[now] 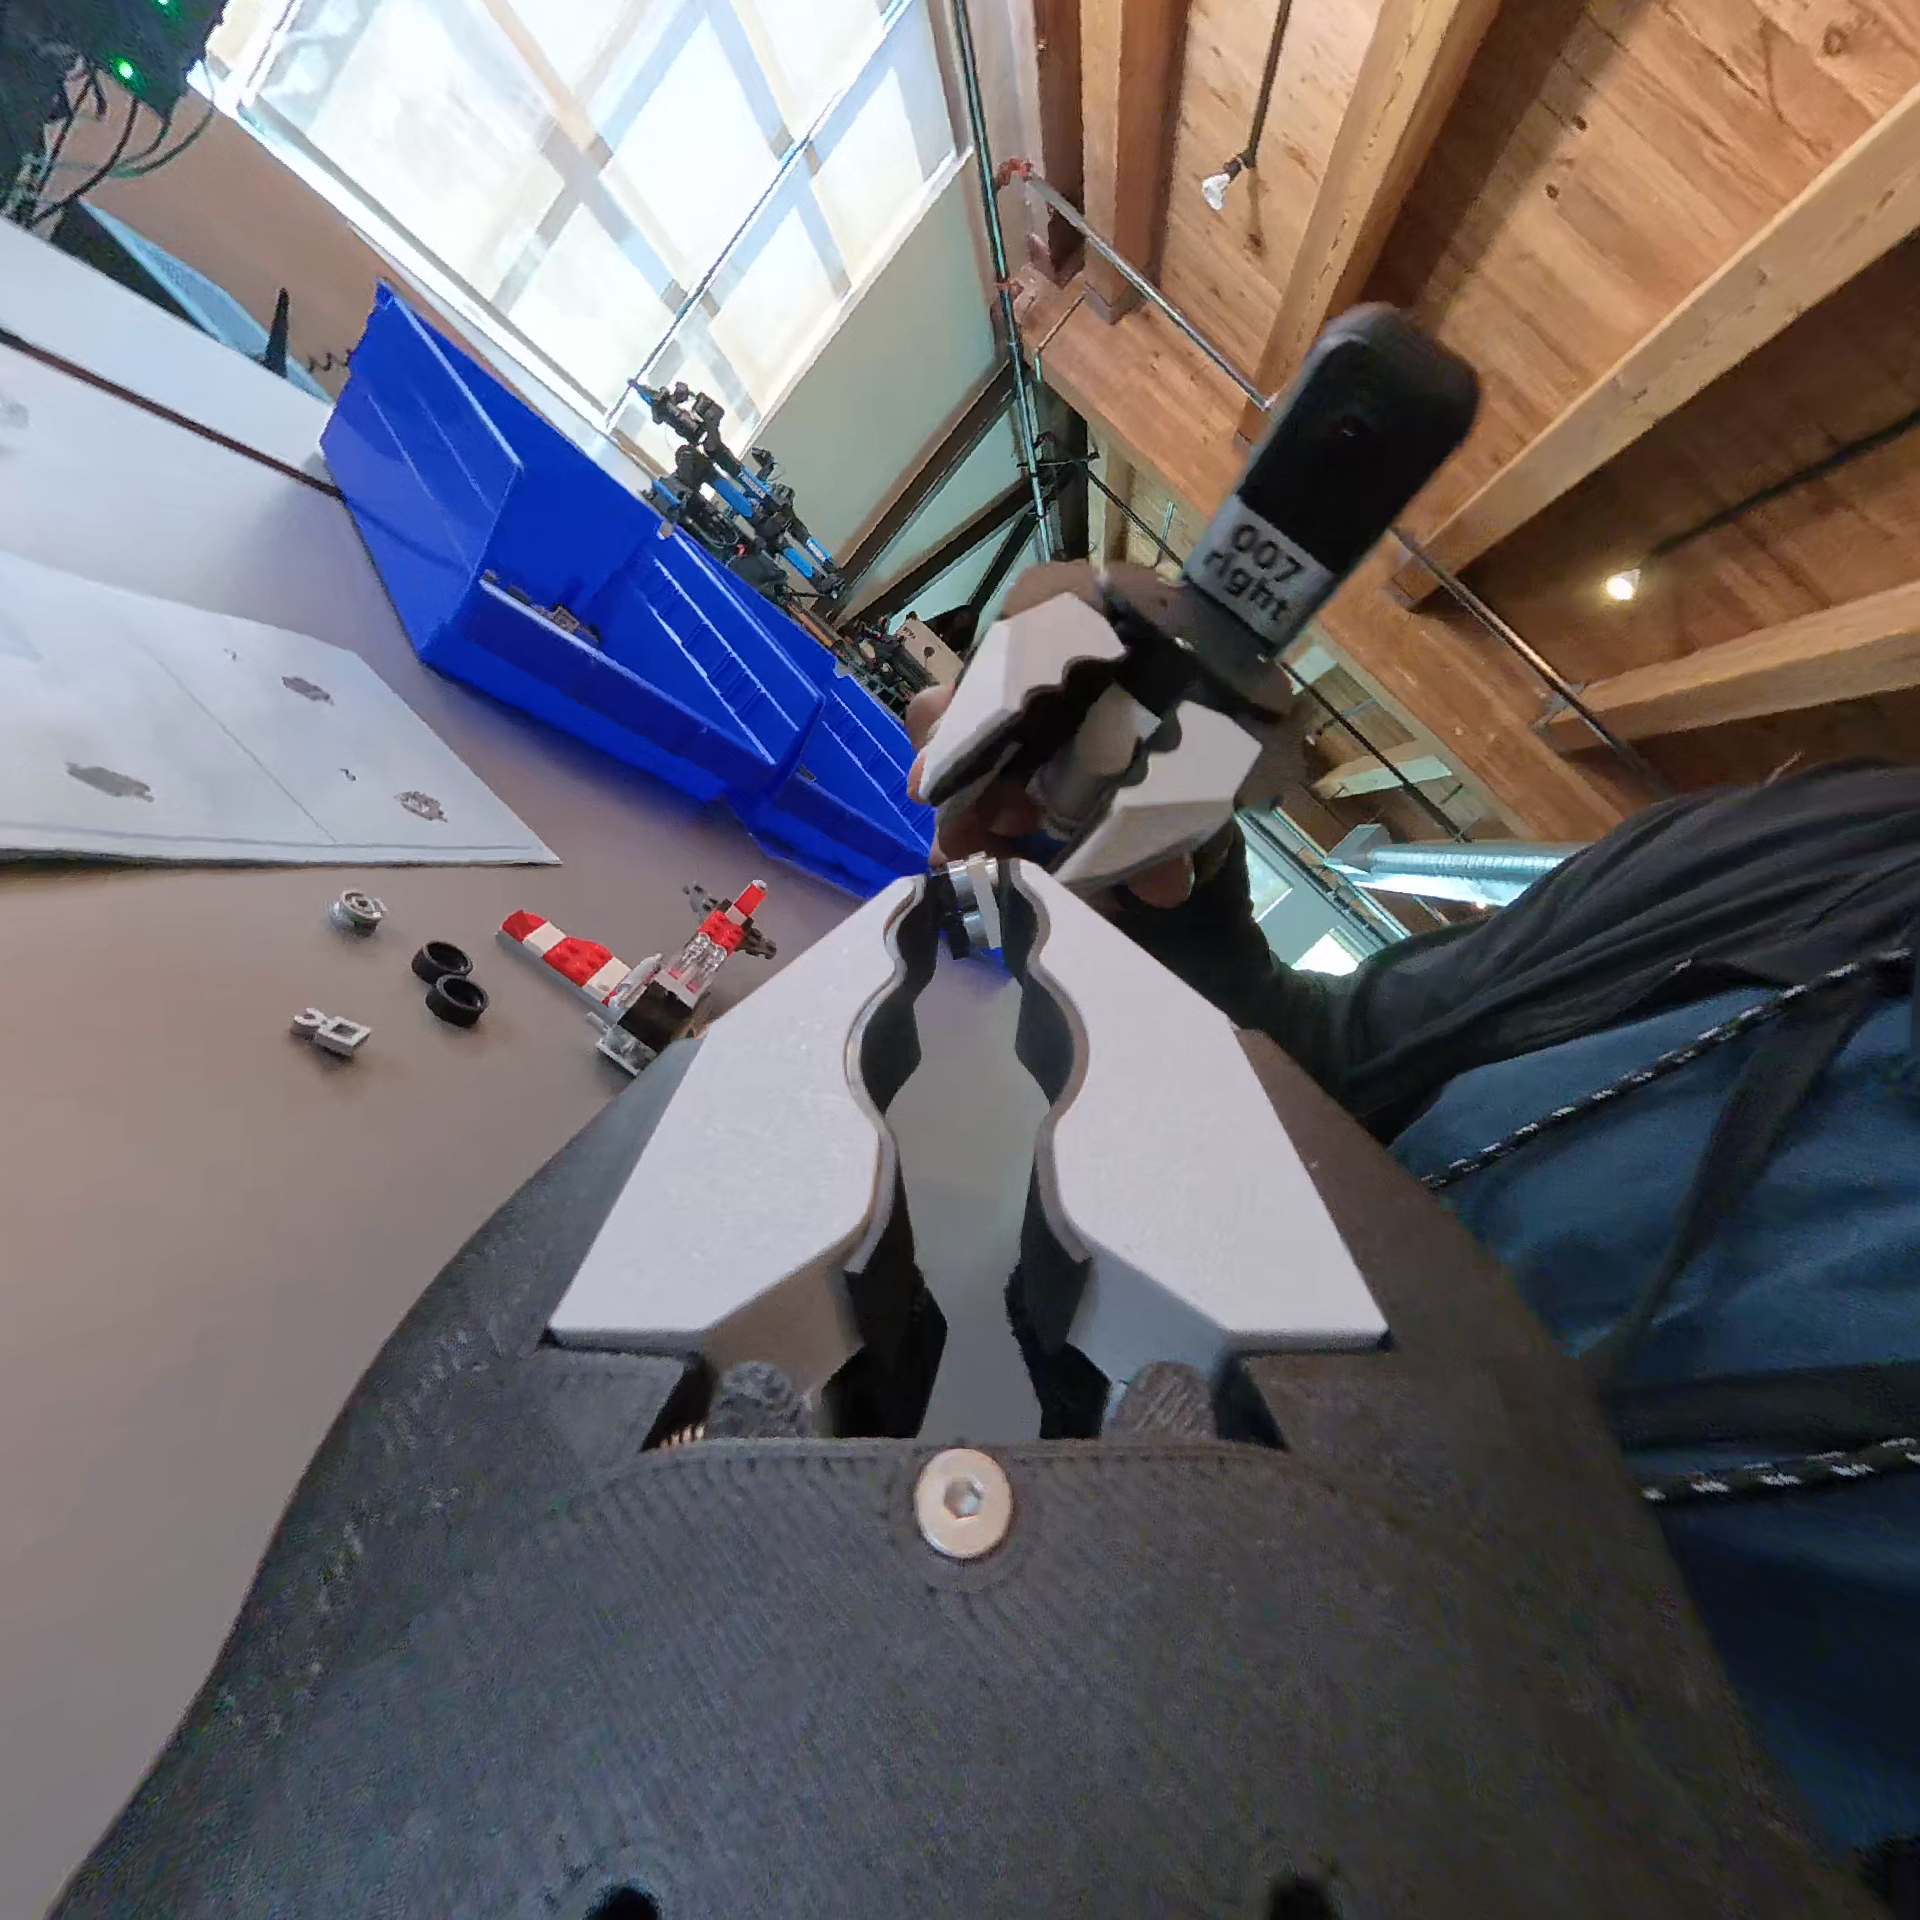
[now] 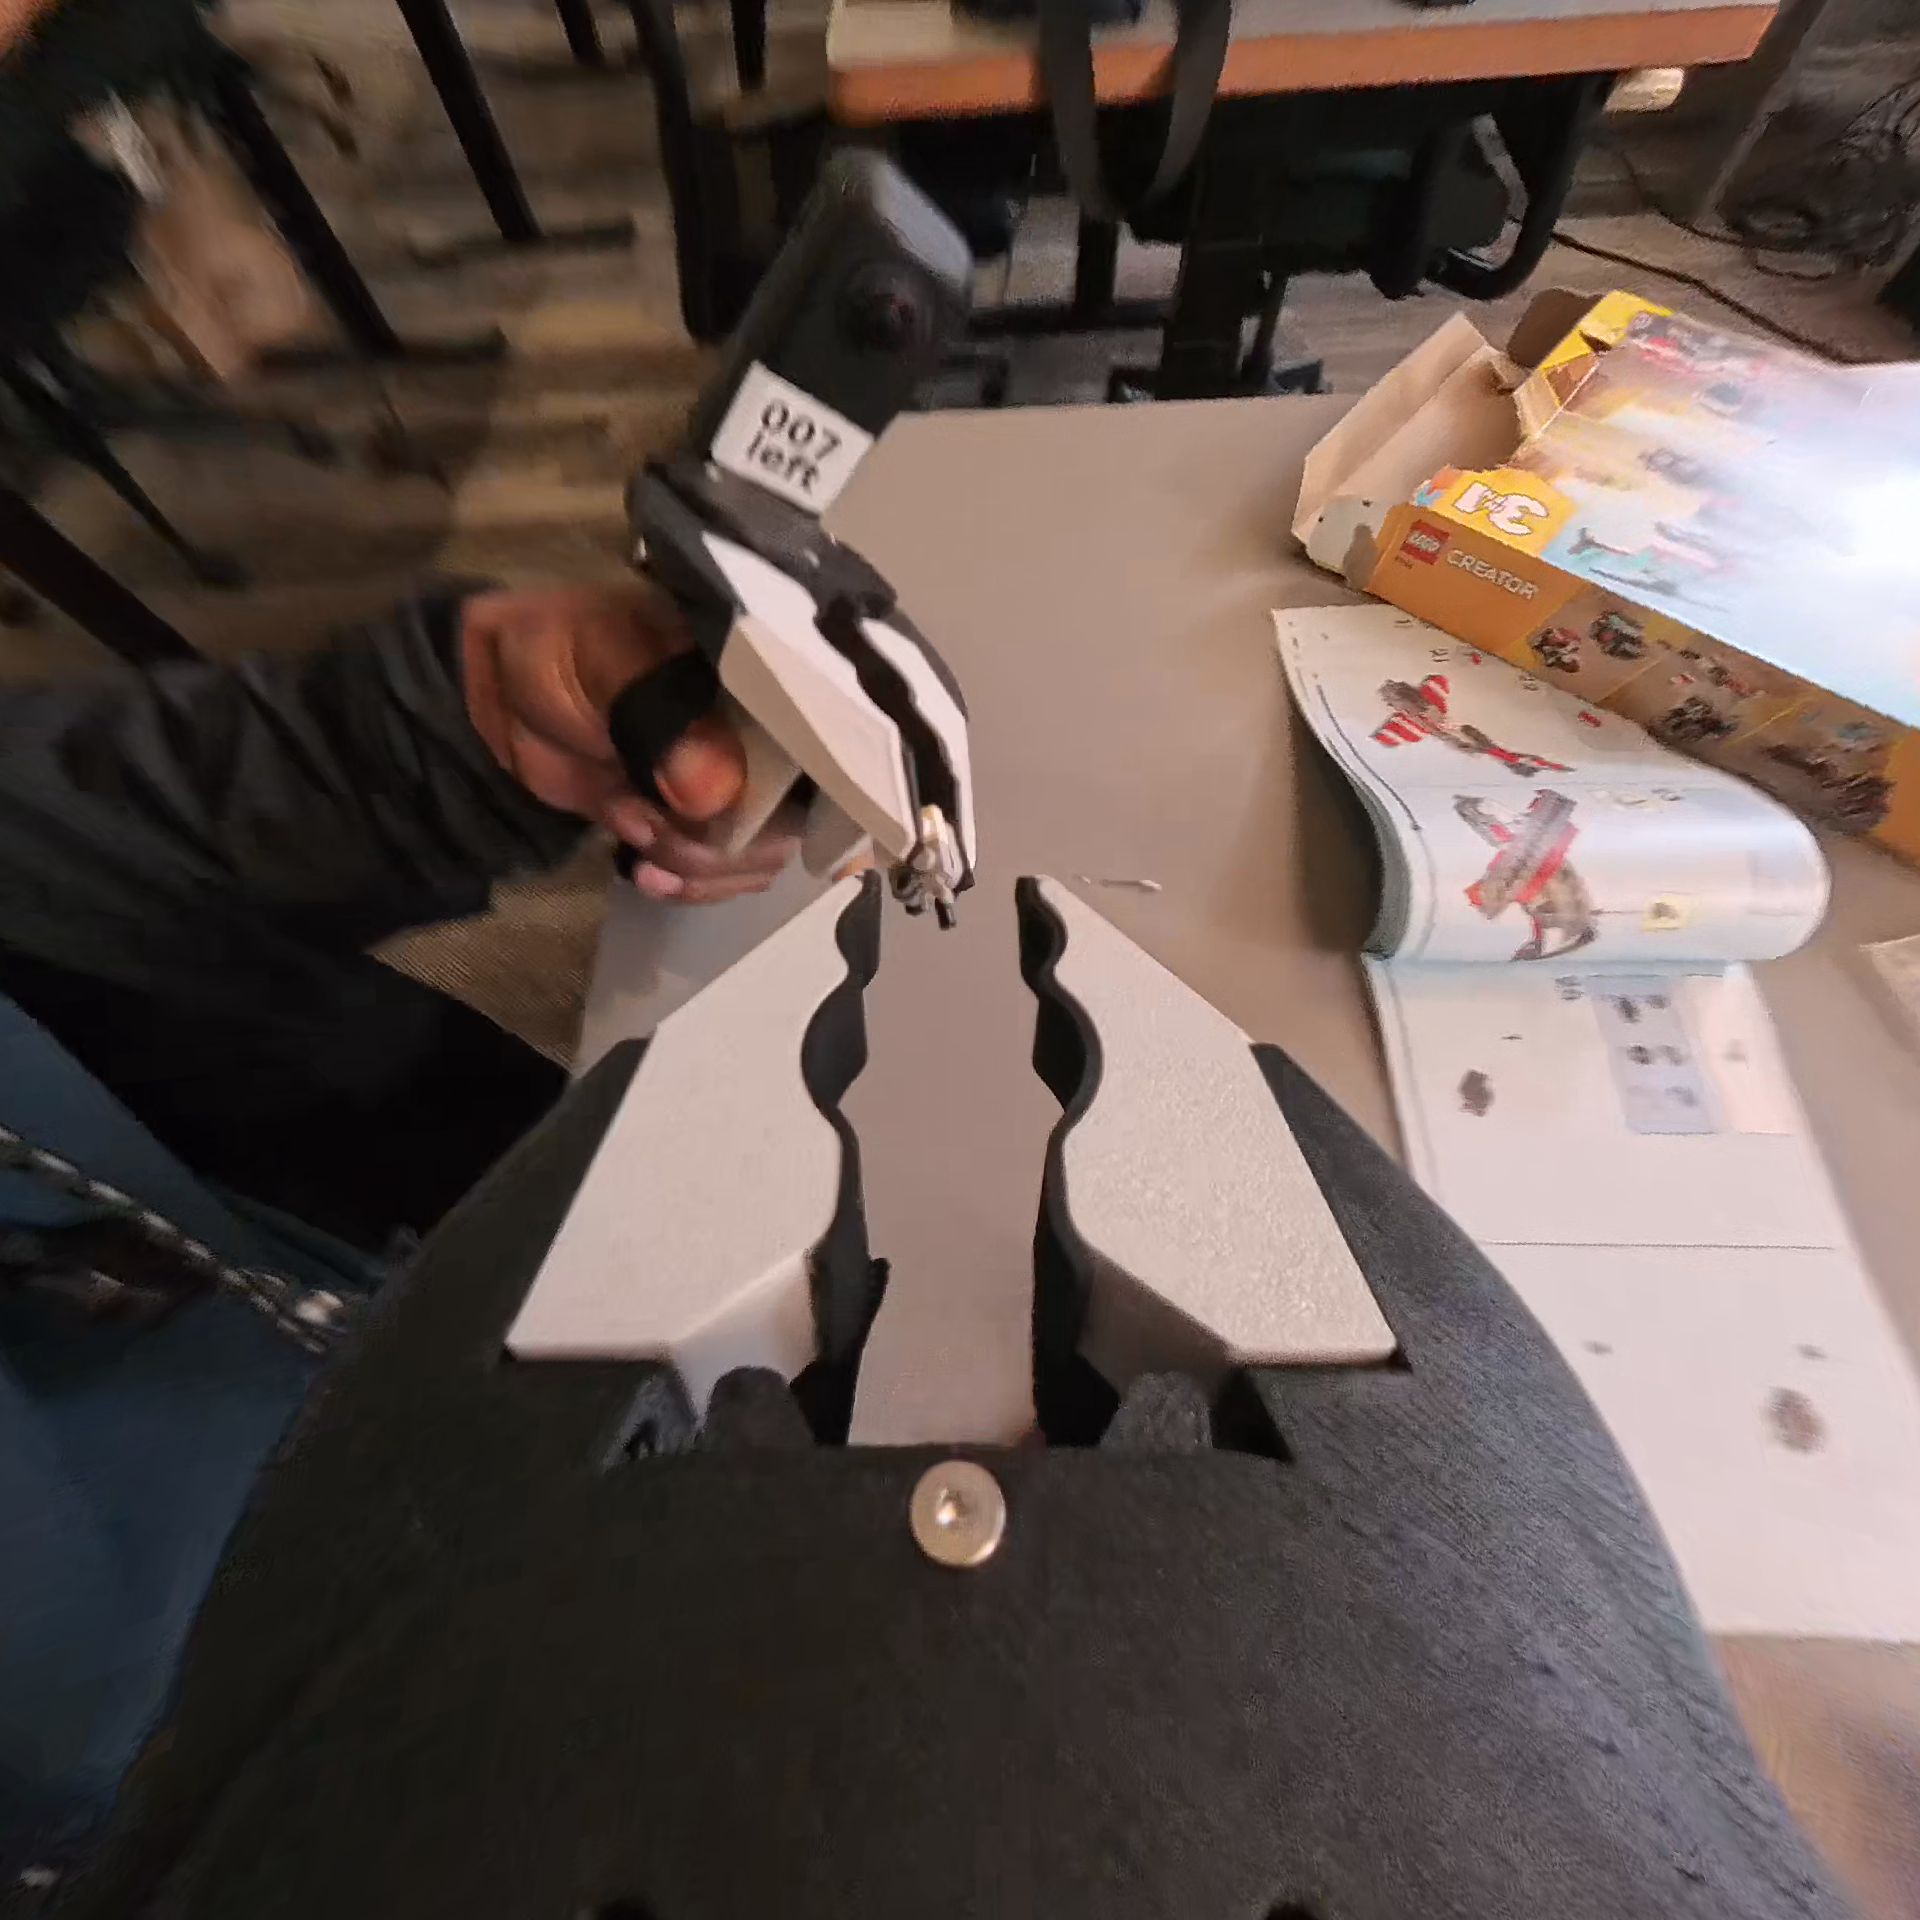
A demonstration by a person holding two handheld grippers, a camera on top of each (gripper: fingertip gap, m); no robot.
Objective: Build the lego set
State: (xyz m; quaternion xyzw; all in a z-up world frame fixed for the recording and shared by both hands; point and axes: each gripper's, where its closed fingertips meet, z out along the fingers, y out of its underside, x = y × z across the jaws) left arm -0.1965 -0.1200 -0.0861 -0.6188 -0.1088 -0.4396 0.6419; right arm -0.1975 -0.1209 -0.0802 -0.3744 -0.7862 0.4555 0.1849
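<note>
Two grippers meet above the table [image 2: 1091, 623]: my left gripper [image 1: 961, 894] pinches a small grey-black lego piece [image 1: 968, 914]; my right gripper [image 2: 948, 883] is spread, empty, just beside it. Sub-assembly step, I judge; next, align and grip the piece. Half-built plane [image 1: 644, 966] lies apart.

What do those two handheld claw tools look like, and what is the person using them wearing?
Each of the left gripper and right gripper has a textured black printed body, a silver screw, and two pale grey wedge fingers with wavy black inner pads. A black camera sits on top above a small label. The person wears a dark sleeve and a black finger strap.
</note>
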